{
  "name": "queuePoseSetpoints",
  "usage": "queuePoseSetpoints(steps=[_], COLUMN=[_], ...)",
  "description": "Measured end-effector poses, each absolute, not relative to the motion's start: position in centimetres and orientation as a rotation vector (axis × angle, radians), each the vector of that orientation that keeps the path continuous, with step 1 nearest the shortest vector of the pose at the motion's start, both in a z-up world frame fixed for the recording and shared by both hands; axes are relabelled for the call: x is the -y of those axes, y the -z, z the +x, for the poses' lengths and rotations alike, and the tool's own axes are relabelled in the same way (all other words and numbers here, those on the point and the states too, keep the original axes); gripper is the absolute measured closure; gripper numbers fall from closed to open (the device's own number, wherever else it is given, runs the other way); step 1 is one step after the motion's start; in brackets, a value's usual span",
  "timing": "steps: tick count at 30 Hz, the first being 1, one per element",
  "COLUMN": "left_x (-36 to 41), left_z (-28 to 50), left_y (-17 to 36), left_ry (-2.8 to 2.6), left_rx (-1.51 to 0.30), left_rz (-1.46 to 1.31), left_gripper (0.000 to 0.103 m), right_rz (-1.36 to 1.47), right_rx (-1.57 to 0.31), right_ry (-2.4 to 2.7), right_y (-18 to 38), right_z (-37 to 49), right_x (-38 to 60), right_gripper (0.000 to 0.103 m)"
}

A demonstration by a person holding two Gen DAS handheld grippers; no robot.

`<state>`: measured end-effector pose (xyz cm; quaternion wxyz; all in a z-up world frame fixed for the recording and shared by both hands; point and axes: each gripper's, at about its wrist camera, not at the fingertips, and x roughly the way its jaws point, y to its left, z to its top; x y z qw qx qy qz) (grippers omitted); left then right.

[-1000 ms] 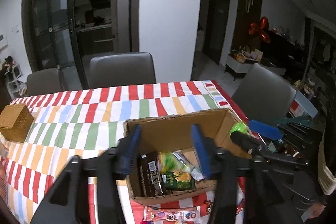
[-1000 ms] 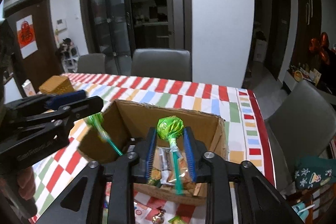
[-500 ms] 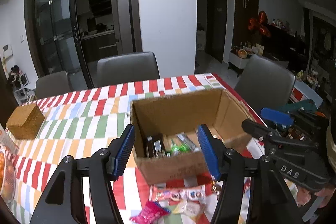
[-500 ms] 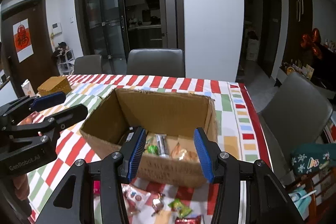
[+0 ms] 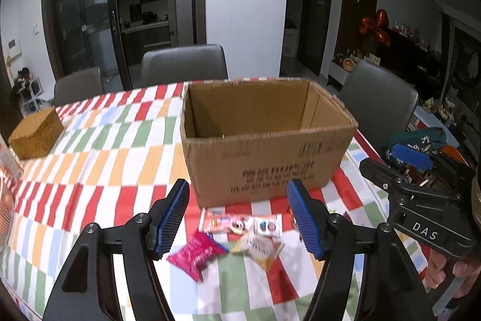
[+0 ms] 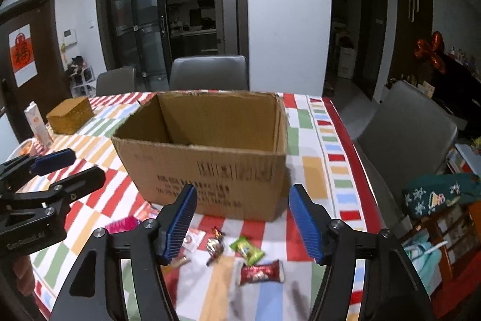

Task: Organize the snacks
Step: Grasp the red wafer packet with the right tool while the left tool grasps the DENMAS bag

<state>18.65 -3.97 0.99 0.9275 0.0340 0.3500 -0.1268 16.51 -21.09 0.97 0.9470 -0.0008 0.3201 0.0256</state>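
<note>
An open cardboard box [image 5: 264, 152] stands on the striped tablecloth; it also shows in the right wrist view [image 6: 207, 158]. Its contents are hidden from here. My left gripper [image 5: 239, 220] is open and empty, above loose snacks in front of the box: a pink packet [image 5: 195, 253], a long white-and-orange packet [image 5: 242, 223] and a yellowish packet [image 5: 260, 248]. My right gripper [image 6: 243, 226] is open and empty above a green candy [image 6: 247, 249], a red-wrapped bar [image 6: 261, 273] and a gold-wrapped sweet [image 6: 215, 245].
A woven basket box [image 5: 36, 134] sits at the table's far left, with a carton [image 6: 37, 125] near it. Grey chairs [image 5: 183, 63] stand behind and to the right [image 6: 409, 131]. The table's right edge [image 6: 365, 179] is close.
Both grippers have pulled back and down from over the box to the loose snacks in front of it. The right gripper let go of the green lollipop and opened.
</note>
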Motion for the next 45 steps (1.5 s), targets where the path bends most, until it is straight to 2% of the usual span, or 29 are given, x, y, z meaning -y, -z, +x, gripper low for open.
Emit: queuePoseSetpoints(steps=[6, 27, 45], left_x=[3.9, 4.9, 6.1], left_z=[17.7, 18.4, 22.1], left_y=[1.4, 8.8, 12.1], left_ry=[0.263, 0.261, 0.278], left_rx=[-0.781, -0.954, -1.038], left_rz=[0.05, 0.066, 0.029], left_gripper=[0.033, 0.033, 0.033], right_rz=[0.023, 0.061, 0.066], right_rx=[-0.7, -0.915, -0.991], right_ry=[-0.039, 0.001, 0.007], right_y=[1.1, 9.0, 12.0], right_z=[15.4, 15.6, 17.7], right_x=[21.7, 23.5, 24.3], right_gripper=[0.032, 0.032, 0.032])
